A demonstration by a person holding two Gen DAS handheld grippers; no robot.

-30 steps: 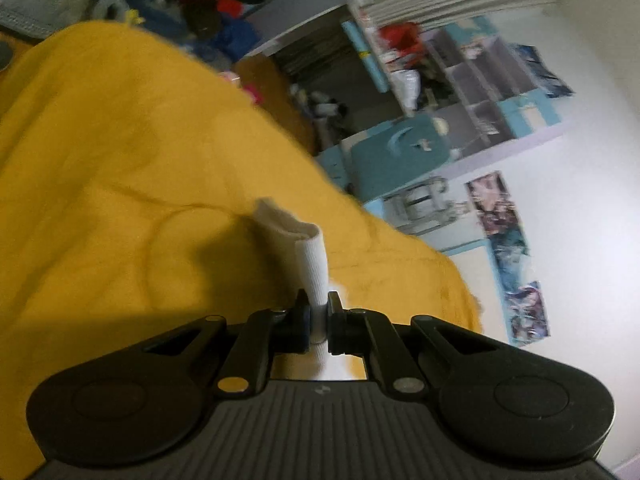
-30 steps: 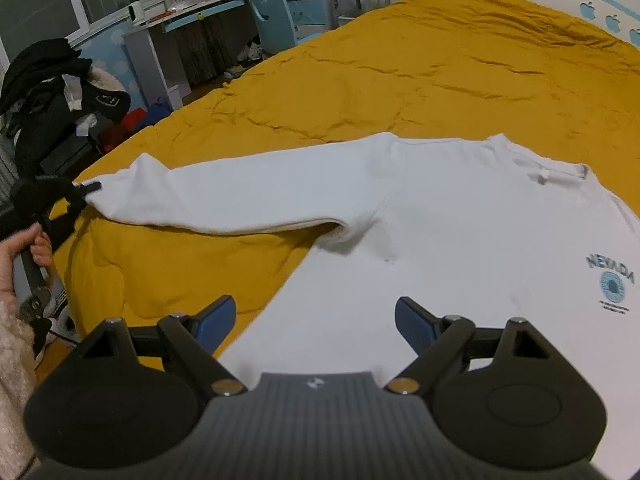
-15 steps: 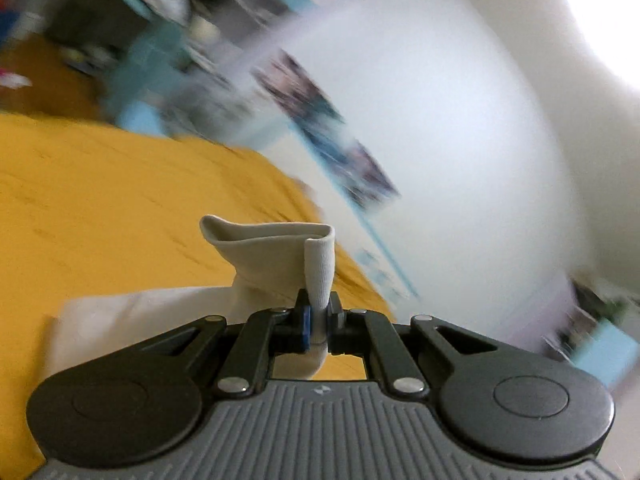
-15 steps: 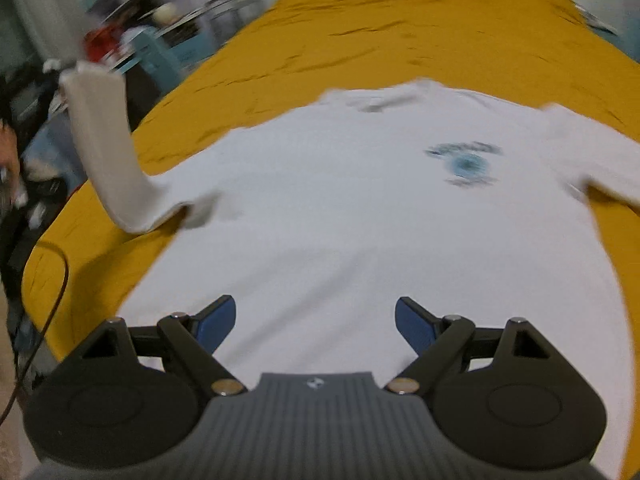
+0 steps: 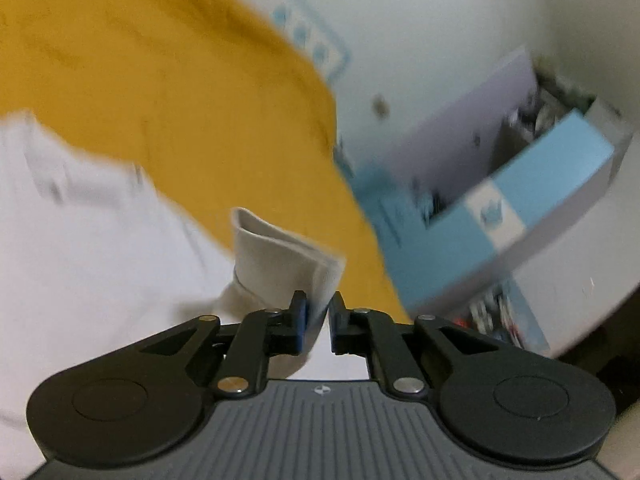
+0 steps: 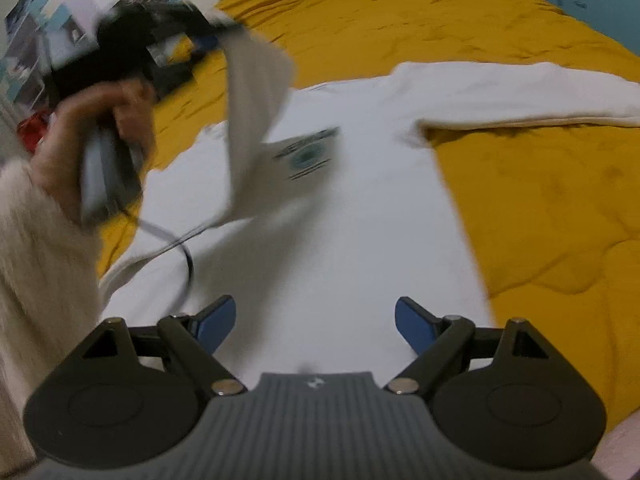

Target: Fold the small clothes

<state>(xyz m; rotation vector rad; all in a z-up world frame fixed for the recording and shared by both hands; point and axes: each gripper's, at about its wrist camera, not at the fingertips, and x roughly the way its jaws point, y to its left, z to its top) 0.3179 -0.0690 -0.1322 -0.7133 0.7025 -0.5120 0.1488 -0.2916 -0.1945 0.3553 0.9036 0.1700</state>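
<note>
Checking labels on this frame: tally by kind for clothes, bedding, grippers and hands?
White sweatshirt: 1
Yellow bedspread: 1
Grippers: 2, the left gripper with its jaws opening and the cuff between them, and the right gripper open and empty
Hands in view: 1, the left hand
Total: 5

One white sweatshirt (image 6: 360, 216) with two sleeves, one yellow bedspread (image 6: 540, 200), two tongs (image 5: 318, 312) (image 6: 314, 320), one hand (image 6: 100, 120).
</note>
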